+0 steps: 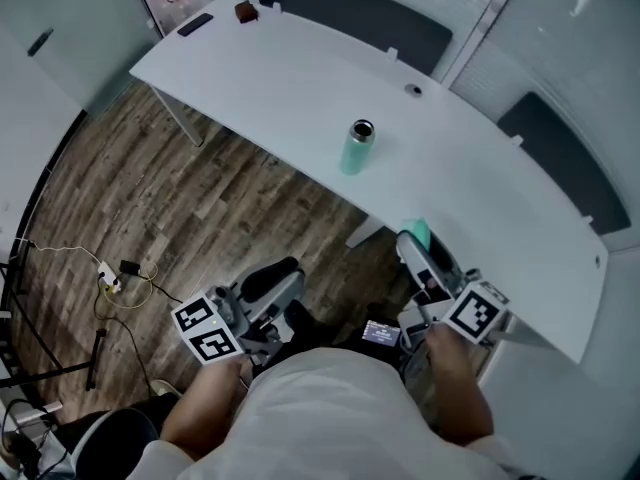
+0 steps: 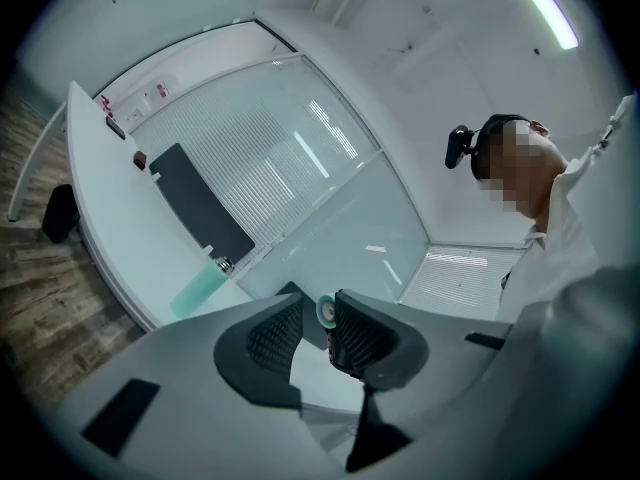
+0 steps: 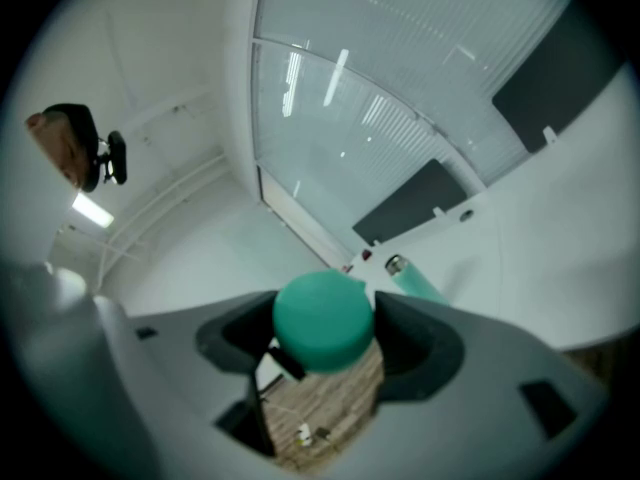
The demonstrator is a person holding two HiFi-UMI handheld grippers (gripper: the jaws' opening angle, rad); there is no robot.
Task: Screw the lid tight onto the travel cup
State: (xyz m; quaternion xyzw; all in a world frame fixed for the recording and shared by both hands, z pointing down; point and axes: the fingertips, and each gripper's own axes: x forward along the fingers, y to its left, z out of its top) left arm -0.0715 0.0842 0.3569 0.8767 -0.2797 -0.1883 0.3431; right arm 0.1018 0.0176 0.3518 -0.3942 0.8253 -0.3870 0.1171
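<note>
1. The right tool (image 3: 323, 330) is clamped on the round green lid (image 3: 323, 320), one jaw on each side of it, with the lid's flat top facing the camera.
2. The left tool (image 2: 318, 323) has its jaws closed together and holds nothing.
3. The cup (image 1: 357, 148) stands upright and alone near the middle of the curved white desk (image 1: 300, 78), well apart from both tools, which hang over the wood-plank floor short of the desk edge.
4. The cup is a slim pale-green cylinder with a bare metal rim at its open mouth. Its smooth wall would likely slip under a light pinch.
5. To do this step well, I would open the left tool and grip the cup's body low and firmly, so it cannot spin.
6. Then bring the lid down level and centred over the rim before turning. A tilted start risks cross-threading.
</note>
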